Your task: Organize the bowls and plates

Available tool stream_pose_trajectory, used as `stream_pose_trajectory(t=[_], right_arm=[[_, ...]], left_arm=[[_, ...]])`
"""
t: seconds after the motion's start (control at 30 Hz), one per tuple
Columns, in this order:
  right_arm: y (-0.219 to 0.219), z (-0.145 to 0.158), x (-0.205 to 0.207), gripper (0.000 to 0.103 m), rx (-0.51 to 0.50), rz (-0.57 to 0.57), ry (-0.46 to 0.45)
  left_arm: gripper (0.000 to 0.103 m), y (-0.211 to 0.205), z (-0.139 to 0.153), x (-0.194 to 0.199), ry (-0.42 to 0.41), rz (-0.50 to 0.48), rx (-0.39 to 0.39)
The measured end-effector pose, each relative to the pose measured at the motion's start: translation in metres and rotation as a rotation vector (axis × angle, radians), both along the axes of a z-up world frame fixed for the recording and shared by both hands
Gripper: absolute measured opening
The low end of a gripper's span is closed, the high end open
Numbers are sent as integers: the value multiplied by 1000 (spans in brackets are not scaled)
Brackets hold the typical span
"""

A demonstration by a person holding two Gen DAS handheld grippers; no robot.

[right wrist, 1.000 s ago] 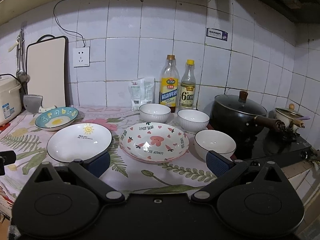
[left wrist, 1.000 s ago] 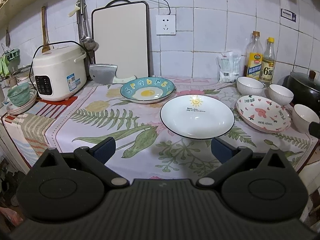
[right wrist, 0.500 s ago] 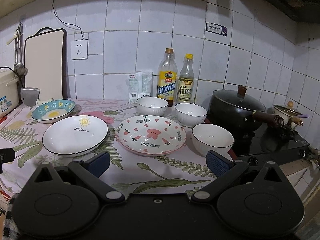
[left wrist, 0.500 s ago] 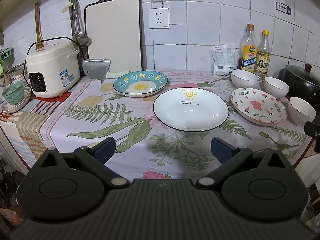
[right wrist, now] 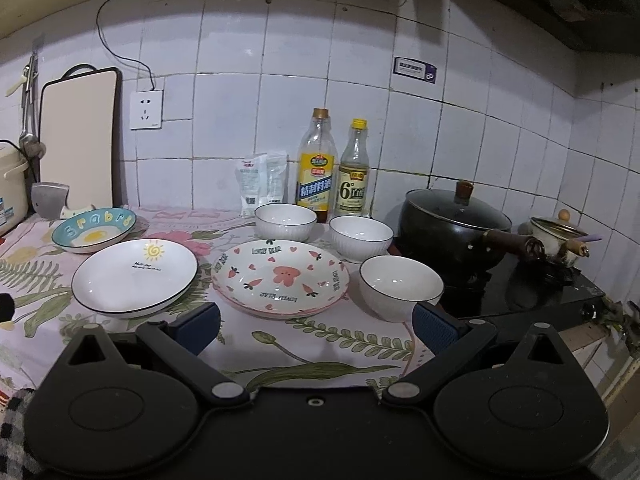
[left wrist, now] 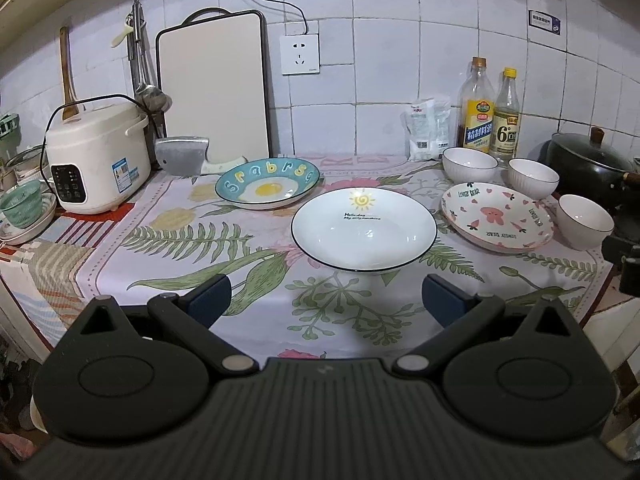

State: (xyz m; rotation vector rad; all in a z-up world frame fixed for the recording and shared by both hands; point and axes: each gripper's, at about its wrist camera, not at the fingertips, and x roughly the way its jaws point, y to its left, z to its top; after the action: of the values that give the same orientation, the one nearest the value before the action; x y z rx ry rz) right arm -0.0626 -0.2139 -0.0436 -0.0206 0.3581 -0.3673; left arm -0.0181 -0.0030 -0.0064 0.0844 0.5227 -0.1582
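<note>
Hovering over the front edge of the surface [left wrist: 256, 320], both grippers are sitting empty with their jaws spread wide, so nothing is being carried and no stacking looks done so far. The left gripper [left wrist: 326, 300] is pointing straight at the white sun plate [left wrist: 364, 232], with the blue egg plate [left wrist: 268, 184] just behind it to the left and the pink bear plate [right wrist: 280, 278] just beside it on the right. The right gripper [right wrist: 316, 326] is lining up nearer the pink plate and the closest white bowl [right wrist: 400, 286]; two more white bowls [right wrist: 286, 222] [right wrist: 360, 236] are waiting by the oil bottle [right wrist: 316, 164] and vinegar bottle [right wrist: 354, 170]. My guess is the plates are getting stacked first, so I'd be coming in low at the near rim, one jaw sliding under the lip and one over, and lifting level since glazed rims are slippery. Bowls probably want a pinch on the wall. The black pot [right wrist: 456, 224] is crowding the right side, so the swing wants to be kept short there.
</note>
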Motion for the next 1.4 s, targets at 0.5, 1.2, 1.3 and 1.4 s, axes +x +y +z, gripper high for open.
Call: stream_pose_trajectory(t=[0.5, 1.2, 1.3, 1.4], right_arm=[[-2, -2, 6, 103, -5, 2, 13], [13, -10, 51, 103, 10, 168, -5], [18, -13, 72, 103, 36, 247, -19], [25, -17, 96, 103, 68, 319, -17]], left_arm=[[103, 7, 1, 2, 2, 13, -2], [103, 19, 0, 51, 32, 45, 0], [103, 26, 2, 64, -3, 65, 7], [103, 36, 4, 79, -32, 27, -59]])
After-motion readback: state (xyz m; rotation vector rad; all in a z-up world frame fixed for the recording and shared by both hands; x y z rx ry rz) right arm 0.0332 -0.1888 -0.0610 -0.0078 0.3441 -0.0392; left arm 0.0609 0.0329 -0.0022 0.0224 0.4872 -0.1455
